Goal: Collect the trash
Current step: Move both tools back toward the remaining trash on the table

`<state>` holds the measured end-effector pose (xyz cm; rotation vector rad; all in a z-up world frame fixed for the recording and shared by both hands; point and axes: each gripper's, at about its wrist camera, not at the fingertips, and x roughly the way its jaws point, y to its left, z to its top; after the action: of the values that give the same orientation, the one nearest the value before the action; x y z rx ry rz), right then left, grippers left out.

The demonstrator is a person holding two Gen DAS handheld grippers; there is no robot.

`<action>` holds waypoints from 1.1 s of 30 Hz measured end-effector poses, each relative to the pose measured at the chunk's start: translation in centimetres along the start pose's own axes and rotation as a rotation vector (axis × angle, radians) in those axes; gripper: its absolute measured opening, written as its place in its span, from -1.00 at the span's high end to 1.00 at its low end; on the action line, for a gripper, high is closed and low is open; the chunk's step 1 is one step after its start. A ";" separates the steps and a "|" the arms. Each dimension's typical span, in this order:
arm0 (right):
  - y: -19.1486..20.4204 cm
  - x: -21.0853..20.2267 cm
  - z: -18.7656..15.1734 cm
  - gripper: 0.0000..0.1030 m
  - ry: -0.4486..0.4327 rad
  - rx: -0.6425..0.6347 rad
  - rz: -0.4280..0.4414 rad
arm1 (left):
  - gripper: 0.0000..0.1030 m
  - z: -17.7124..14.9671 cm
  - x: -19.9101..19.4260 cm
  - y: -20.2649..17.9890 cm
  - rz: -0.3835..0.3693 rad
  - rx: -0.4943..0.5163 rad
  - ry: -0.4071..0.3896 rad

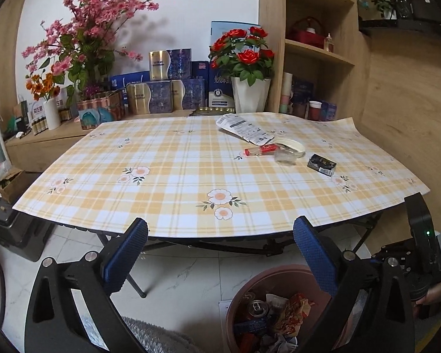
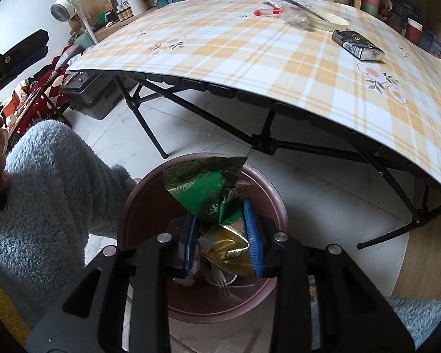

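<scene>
Trash still on the bench (image 1: 173, 158): a flattened white packet (image 1: 244, 128), a small red-capped bottle (image 1: 260, 150), a clear cup (image 1: 285, 156) lying beside a white lid (image 1: 292, 145), and a dark carton (image 1: 322, 164), all clustered toward the far right of the checked cloth. A green wrapper (image 2: 208, 191) sits pinched between the right tongs (image 2: 223, 235), which point steeply down over the brown bin (image 2: 144, 206); their blue pads press its crumpled lower end, the gold underside showing between them, and the green end sticks out past the fingertips above the bin's mouth. The left tongs (image 1: 220, 253) point gently downward toward the near edge of the bench, jaws spread wide with nothing between them. They hang above the floor, the bin (image 1: 279, 276) just below their right finger, holding a can (image 1: 257, 309) and crumpled wrappers (image 1: 294, 309). The bench trash lies well apart from both tongs. A fluffy grey sleeve (image 2: 50, 182) shows at the left of the right wrist view.
</scene>
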<state>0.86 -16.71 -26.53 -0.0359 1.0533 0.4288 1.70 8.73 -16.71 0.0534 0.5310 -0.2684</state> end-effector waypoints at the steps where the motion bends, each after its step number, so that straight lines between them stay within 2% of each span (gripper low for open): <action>1: 0.0 0.1 0.0 0.35 0.004 0.000 0.002 | -0.88 0.0 0.1 0.0 0.000 -0.003 0.004; 5: 0.2 0.2 -0.1 0.33 0.011 -0.008 0.009 | -0.88 -0.1 0.3 0.3 -0.001 -0.020 0.017; 13: 0.5 -0.2 0.1 -0.58 -0.005 -0.029 -0.008 | -0.88 -0.1 0.8 0.2 -0.006 -0.015 0.042; 16: 0.1 -0.7 0.3 -0.79 -0.031 -0.018 -0.022 | -0.88 -0.2 0.8 -0.1 -0.006 -0.002 0.047; 19: -0.5 -1.3 0.4 -0.88 -0.060 0.012 -0.039 | -0.88 -0.2 0.9 -0.3 -0.006 0.009 0.051; 29: -2.1 -3.3 1.3 -0.89 -0.134 0.112 -0.098 | -0.88 -0.2 1.4 -0.2 -0.015 0.005 0.080; 33: -2.8 -4.8 1.8 -0.89 -0.201 0.134 -0.207 | -0.88 -0.3 1.6 -0.2 -0.016 0.001 0.099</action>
<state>1.39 -20.42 -22.05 0.0170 0.8673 0.1696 2.87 8.22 -17.81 0.0640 0.6297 -0.2824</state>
